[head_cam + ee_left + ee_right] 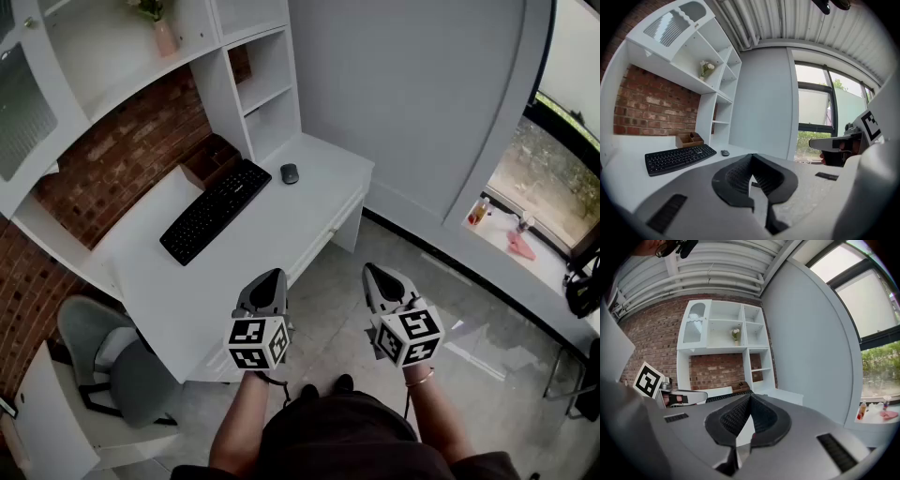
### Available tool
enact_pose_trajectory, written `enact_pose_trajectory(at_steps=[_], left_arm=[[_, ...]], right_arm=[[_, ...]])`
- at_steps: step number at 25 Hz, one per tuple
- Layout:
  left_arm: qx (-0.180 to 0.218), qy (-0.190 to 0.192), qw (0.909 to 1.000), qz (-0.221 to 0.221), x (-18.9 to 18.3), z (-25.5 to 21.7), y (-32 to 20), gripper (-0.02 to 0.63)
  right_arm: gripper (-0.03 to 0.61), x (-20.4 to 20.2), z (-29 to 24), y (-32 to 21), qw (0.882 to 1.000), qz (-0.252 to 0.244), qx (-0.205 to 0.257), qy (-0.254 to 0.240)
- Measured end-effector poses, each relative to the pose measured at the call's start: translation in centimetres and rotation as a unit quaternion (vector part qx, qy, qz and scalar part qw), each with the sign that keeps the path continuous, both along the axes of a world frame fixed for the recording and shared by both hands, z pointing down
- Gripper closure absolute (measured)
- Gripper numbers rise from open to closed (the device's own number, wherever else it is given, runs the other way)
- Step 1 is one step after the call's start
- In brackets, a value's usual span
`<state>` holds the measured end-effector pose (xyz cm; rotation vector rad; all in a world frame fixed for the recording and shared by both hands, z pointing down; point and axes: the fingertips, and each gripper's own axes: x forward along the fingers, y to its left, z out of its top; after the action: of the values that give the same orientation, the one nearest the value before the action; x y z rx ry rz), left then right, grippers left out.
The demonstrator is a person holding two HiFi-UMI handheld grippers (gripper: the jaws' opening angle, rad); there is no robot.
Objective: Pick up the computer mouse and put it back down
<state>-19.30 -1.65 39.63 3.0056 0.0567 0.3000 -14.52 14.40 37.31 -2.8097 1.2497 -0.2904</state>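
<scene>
A small dark computer mouse point(289, 173) lies on the white desk point(234, 281), just right of the black keyboard point(215, 210). In the left gripper view the mouse point(724, 153) shows far off beyond the keyboard point(679, 158). My left gripper point(272, 277) hovers over the desk's near edge, well short of the mouse, jaws shut with nothing between them. My right gripper point(373, 272) hangs over the floor to the right of the desk, also shut and empty. Both point roughly level toward the desk.
A brown wooden organiser point(208, 161) stands behind the keyboard by the brick wall. White shelves point(262, 84) rise at the desk's back right. A grey chair point(112, 361) is tucked at the desk's left. A window sill point(511, 239) with small items lies far right.
</scene>
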Motion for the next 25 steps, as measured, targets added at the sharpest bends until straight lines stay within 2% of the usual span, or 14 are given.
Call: enact_pose_trajectory(at_steps=[12, 19, 25], left_arm=[[-0.005, 0.01, 0.9999, 0.003, 3.0, 0.1, 1.1, 0.604], [0.027, 0.018, 0.9993, -0.017, 5.0, -1.0, 1.9, 0.604], [0.025, 0.023, 0.9992, -0.02, 6.0, -1.5, 2.8, 0.603]], right_arm=[[0.575, 2.7, 0.2, 0.9, 1.0, -0.011, 0.007, -0.003], [0.575, 3.8, -0.2, 1.7, 1.0, -0.022, 0.017, 0.003], [0.575, 4.3, 0.3, 2.8, 0.999, -0.03, 0.018, -0.003]])
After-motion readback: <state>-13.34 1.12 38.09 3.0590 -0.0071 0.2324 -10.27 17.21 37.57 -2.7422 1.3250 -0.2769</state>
